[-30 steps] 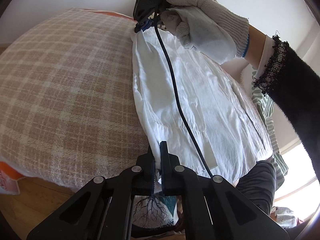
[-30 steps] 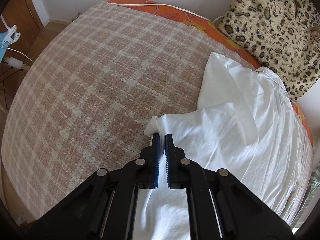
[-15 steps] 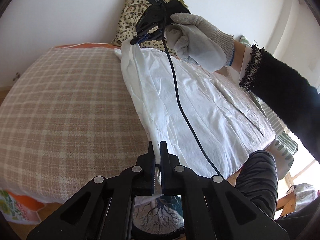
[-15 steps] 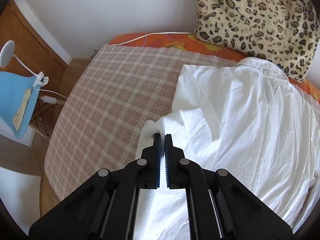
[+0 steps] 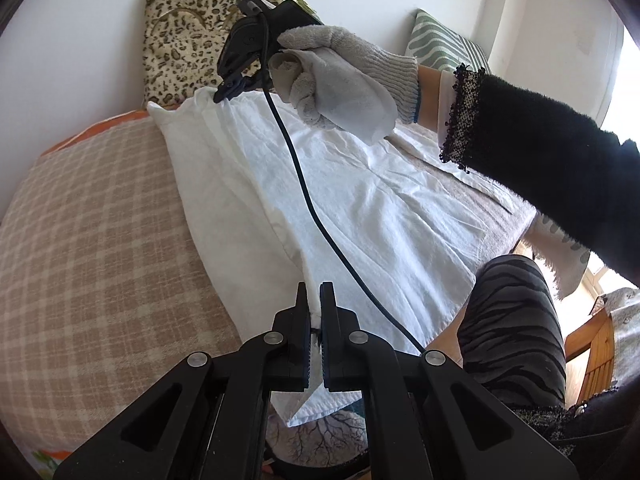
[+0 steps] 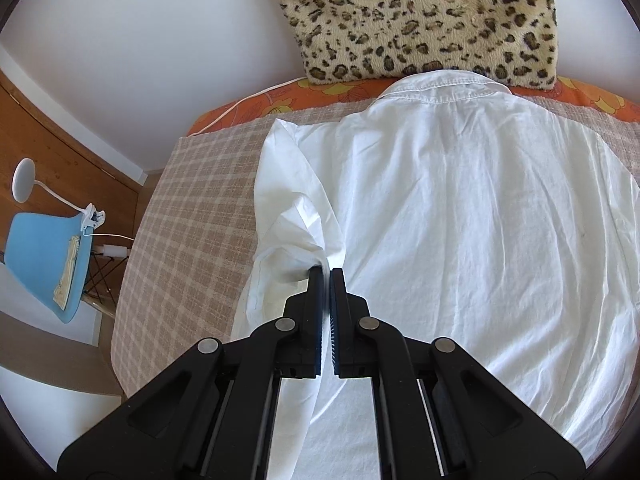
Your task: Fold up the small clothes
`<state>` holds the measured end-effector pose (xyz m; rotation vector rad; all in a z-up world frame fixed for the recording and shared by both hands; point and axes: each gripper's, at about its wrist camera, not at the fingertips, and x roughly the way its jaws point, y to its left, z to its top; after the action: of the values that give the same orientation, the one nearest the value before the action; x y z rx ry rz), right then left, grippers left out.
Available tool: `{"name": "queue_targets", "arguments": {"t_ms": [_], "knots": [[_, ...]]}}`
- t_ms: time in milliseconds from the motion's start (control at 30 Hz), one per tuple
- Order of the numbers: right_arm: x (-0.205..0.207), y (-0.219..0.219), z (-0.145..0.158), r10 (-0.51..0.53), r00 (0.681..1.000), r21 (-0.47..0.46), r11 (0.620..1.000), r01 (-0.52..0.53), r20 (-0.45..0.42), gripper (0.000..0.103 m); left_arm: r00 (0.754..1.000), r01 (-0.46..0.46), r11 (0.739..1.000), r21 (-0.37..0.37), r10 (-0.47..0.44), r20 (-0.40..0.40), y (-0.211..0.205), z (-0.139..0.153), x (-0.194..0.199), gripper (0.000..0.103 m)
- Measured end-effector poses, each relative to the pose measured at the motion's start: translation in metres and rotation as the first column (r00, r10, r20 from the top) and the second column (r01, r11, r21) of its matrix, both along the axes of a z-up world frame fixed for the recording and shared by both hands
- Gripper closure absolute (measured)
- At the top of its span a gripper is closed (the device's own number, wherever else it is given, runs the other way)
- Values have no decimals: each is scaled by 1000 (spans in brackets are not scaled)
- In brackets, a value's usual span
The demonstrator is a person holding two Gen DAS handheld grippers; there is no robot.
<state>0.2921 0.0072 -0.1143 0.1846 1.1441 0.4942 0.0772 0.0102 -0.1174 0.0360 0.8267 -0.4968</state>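
A white shirt (image 5: 360, 200) lies back up on the plaid bed cover (image 5: 80, 240), collar toward the leopard cushion. My left gripper (image 5: 314, 294) is shut on the shirt's hem corner at the near bed edge. At the far end a gloved hand (image 5: 340, 80) holds my right gripper (image 5: 226, 92), pinching the same side edge near the shoulder. In the right wrist view the right gripper (image 6: 326, 276) is shut on the folded sleeve edge, lifted over the shirt (image 6: 480, 220). The left side strip is doubled inward.
A leopard cushion (image 6: 420, 20) stands against the wall, with a green striped pillow (image 5: 444, 44) to its right. A black cable (image 5: 304, 192) hangs across the shirt. The person's striped trouser leg (image 5: 512, 320) is at the bed's edge. A blue chair (image 6: 44, 256) with a clip lamp stands beside the bed.
Both grippers have carried the shirt's left edge up and inward over the body while rolling. More plaid cover now shows left of the shirt, and the cushions have come into view.
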Motion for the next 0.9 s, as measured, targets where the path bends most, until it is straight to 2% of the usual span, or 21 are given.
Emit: {"name": "queue_targets", "arguments": {"t_ms": [433,500,600,667,733,800,867,900], "knots": [[2,-62,-44,-105,993,-7,994,105,-49,99,987,128,987,94,-118,-111,-48,-34,8,100],[0,-70,-47,-118,991,6,993,118,-56,99,981,143,986,86,-130,-142,-49,-35,6,98],[-1,-78,-52,-129,989,-6,992,129,-69,99,975,142,989,33,-133,-179,-42,-27,-2,93],[-4,-81,-52,-116,991,-29,993,115,-61,99,980,124,992,12,-120,-160,-30,-16,-12,86],[-8,-81,-45,-88,995,-65,994,85,-44,99,987,90,996,-13,-91,-131,-13,-5,-20,84],[-12,-83,-38,-67,997,-118,991,63,-36,92,993,39,999,-23,-42,-114,5,2,-23,84],[-16,-87,-28,-72,997,-196,978,73,10,74,994,-12,999,-37,8,-113,19,4,-20,84],[-18,-89,-20,-75,996,-227,970,83,46,69,993,-37,999,-39,32,-117,24,2,-17,84]]}}
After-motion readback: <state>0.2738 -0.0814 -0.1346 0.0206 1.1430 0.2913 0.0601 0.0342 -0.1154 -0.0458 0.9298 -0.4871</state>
